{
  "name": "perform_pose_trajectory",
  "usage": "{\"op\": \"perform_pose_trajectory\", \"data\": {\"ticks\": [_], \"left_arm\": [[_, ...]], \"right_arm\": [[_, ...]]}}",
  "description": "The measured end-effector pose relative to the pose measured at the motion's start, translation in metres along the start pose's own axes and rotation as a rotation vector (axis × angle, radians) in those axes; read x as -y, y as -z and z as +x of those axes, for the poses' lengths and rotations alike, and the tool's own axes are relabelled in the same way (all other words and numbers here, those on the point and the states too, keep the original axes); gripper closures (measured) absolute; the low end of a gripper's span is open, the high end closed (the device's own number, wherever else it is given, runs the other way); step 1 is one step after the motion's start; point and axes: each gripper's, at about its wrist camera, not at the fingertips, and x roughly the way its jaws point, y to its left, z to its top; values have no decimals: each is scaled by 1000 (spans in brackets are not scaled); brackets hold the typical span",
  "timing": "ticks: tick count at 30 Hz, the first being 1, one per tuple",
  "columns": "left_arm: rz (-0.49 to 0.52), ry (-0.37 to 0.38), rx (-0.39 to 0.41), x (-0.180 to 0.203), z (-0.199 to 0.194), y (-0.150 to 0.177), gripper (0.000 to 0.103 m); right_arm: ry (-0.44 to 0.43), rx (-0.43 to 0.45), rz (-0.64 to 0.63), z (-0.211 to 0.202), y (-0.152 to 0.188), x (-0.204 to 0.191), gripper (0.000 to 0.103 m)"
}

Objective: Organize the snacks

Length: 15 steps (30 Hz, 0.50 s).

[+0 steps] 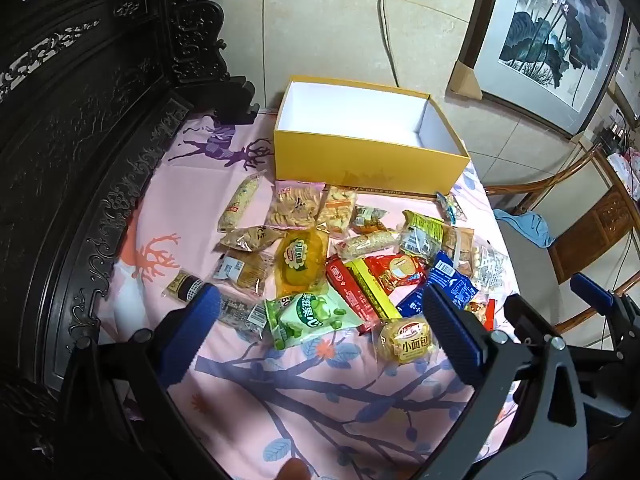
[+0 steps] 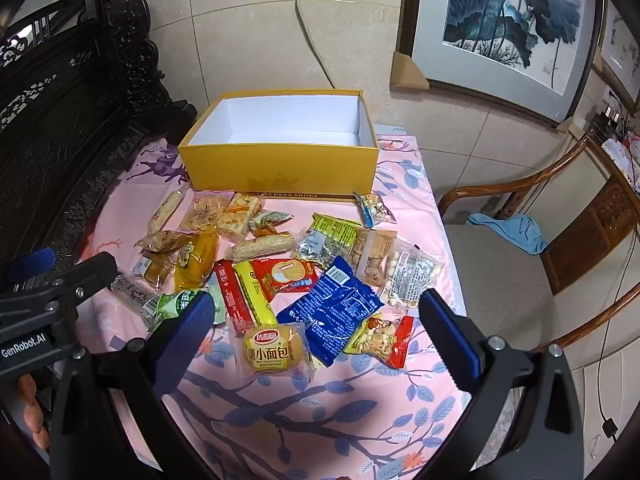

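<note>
Now both tongs, left (image 1: 320, 332) and right (image 2: 316, 320), gape empty over light, crinkly snacks (image 2: 280, 256); pinch the soft bun pack (image 2: 274, 350) between the right's fingers by its sealed edge.

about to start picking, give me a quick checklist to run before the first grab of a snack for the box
1. Yellow box open with room inside: ok, no lid on it and the white interior shows nothing in it.
2. Left gripper ready: ok, fingers wide apart, nothing between them.
3. Right gripper ready: ok, fingers wide apart, nothing held.
4. Easy first pick: ok, the small bread pack lies nearest the right gripper, on top of the cloth.
5. Packs separate: not ok, the blue pack and the red pack overlap their neighbours.
6. Packs sealed: cannot tell.
</note>
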Motion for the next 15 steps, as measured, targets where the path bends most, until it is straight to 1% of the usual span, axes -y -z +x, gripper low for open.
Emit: {"op": "perform_pose_trajectory", "data": {"ticks": [15], "left_arm": [[-1,-2,1,0,0,0,2]], "right_arm": [[3,0,-2,0,0,0,1]]}}
